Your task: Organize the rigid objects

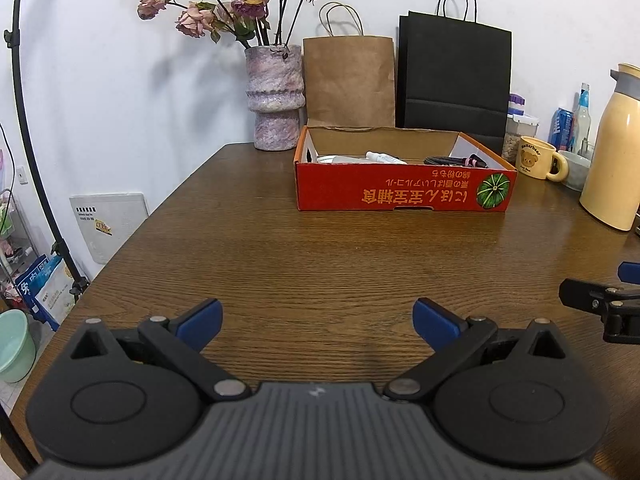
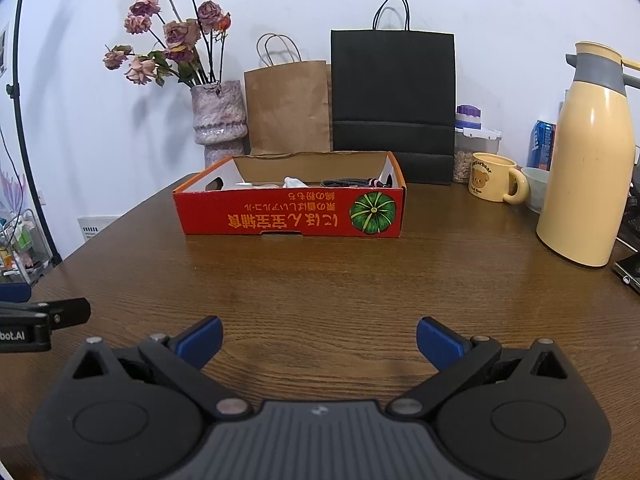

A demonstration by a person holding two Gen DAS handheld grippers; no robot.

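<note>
A red cardboard box (image 1: 400,194) (image 2: 288,216) with a green pumpkin picture stands toward the back of the wooden table (image 1: 320,264) (image 2: 320,280). Inside it lie a white tube-like item (image 1: 384,157) (image 2: 294,181) and a dark cable bundle (image 1: 452,160) (image 2: 348,182); the rest of its contents is hidden by the wall. My left gripper (image 1: 318,322) hovers open over bare wood near the front edge, holding nothing. My right gripper (image 2: 319,340) is also open and empty, beside the left one. Each gripper's side shows at the edge of the other's view.
At the back stand a vase of dried roses (image 1: 274,96) (image 2: 218,120), a brown paper bag (image 1: 348,80) and a black paper bag (image 1: 456,80). On the right are a cream thermos jug (image 2: 588,160), a bear mug (image 2: 492,182), a bowl, a jar and a blue can.
</note>
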